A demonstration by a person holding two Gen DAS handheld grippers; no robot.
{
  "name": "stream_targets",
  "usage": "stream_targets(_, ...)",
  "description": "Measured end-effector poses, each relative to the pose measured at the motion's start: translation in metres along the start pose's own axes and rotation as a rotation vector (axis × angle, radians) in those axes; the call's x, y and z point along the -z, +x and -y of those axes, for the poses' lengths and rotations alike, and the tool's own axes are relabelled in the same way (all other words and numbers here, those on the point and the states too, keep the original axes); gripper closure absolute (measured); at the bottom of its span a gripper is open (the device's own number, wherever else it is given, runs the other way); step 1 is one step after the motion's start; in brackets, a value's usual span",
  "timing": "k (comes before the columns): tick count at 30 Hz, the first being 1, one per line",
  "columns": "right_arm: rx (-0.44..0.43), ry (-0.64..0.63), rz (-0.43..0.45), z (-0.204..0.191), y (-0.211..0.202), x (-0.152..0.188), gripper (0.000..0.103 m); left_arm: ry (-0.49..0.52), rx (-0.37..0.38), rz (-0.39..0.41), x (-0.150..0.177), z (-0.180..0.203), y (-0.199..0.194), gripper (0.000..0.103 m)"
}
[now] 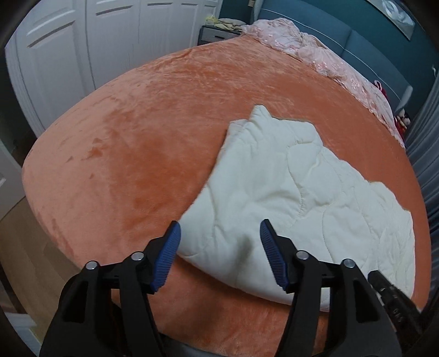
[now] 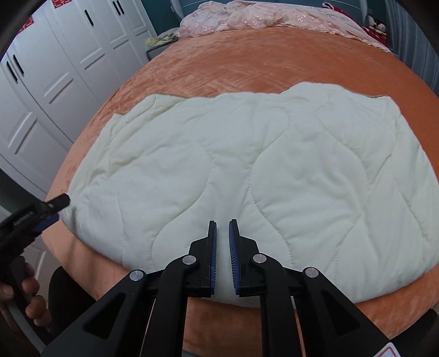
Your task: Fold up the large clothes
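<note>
Cream quilted blanket [image 2: 247, 170] lies spread on the orange bed cover [image 2: 247, 63], its near edge right under both tools. The right hand-held gripper [image 2: 222, 233] has its blue pads [image 2: 233, 247] narrowly parted over that edge; whether they pinch the fabric, I cannot tell. The left hand-held gripper [image 1: 219, 236] stands released, jaws wide, above the blanket's corner [image 1: 208, 241]. Far beyond the tips, a pink bedspread [image 2: 260, 16] is bunched up. On the white wardrobe [image 2: 68, 63] to the left, red paper decorations [image 2: 58, 3], not readable.
</note>
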State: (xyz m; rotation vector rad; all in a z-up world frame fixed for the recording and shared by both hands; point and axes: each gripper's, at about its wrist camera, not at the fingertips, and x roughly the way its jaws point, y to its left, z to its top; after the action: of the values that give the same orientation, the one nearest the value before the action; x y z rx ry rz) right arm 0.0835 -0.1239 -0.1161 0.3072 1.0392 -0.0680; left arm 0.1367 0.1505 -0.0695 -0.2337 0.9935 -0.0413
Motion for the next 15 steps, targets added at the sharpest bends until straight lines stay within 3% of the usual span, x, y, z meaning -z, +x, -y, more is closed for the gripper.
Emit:
stream_targets(2,0.013,0.001,-0.021,-0.001,0.012,0.005,0.091,-0.044,0.009,-0.013,0.000,-0.013,-0.001,0.023)
stream_targets(3,0.013,0.004,-0.024,0.000,0.016,0.007,0.091,-0.059,0.015,-0.040,0.002,-0.019,0.005,0.021)
stream_targets(6,0.002,0.015,-0.020,0.004,0.020,0.010,0.092,-0.130,0.056,-0.129,0.009,-0.031,0.027,0.021)
stream_targets(10,0.014,-0.020,-0.013,0.003,0.022,0.014,0.092,-0.229,0.188,-0.164,0.018,-0.030,0.047,0.021)
stream_targets(13,0.034,-0.056,-0.007,-0.002,0.023,0.014,0.092,-0.250,0.236,-0.182,0.019,-0.019,0.061,0.021)
stream_targets(14,0.041,-0.062,-0.011,-0.003,0.022,0.013,0.092,-0.249,0.230,-0.181,0.018,-0.014,0.063,0.023)
stream_targets(15,0.046,-0.058,-0.013,-0.004,0.018,0.012,0.092,-0.246,0.228,-0.175,0.016,-0.010,0.062,0.033)
